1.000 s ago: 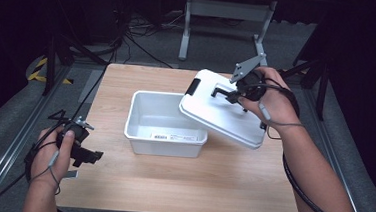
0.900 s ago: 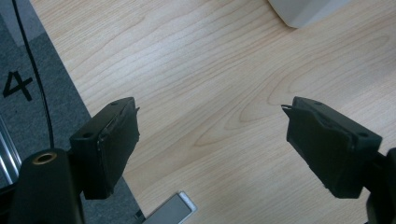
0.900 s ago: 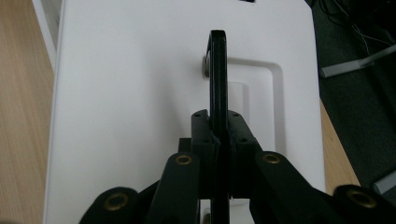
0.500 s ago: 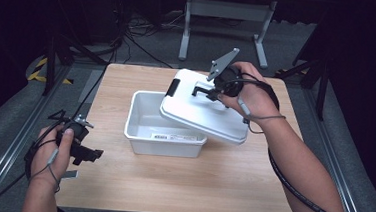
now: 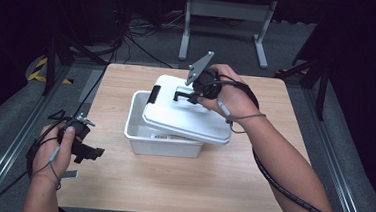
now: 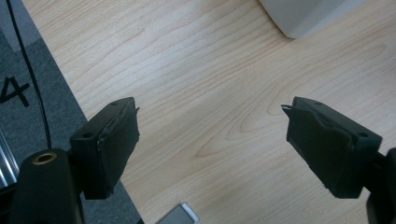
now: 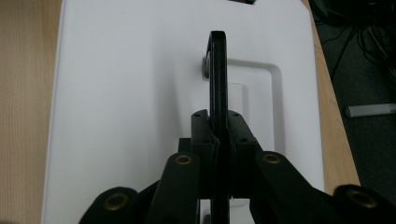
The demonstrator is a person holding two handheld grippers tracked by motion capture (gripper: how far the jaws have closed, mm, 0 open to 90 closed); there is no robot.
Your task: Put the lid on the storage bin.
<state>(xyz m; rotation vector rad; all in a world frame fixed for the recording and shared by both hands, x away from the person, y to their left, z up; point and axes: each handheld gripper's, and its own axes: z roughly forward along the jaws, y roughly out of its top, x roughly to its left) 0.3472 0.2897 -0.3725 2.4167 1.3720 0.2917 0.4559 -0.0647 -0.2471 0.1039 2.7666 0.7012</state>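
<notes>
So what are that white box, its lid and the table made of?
The box and lid look like white moulded plastic: smooth, slightly glossy, with rounded corners. The lid's black handle, pinched in the right gripper, is probably plastic too. The table shows pale wood grain, though it may be laminate.

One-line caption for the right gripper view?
Right gripper shut on the black handle of the white lid, seen from above.
</notes>
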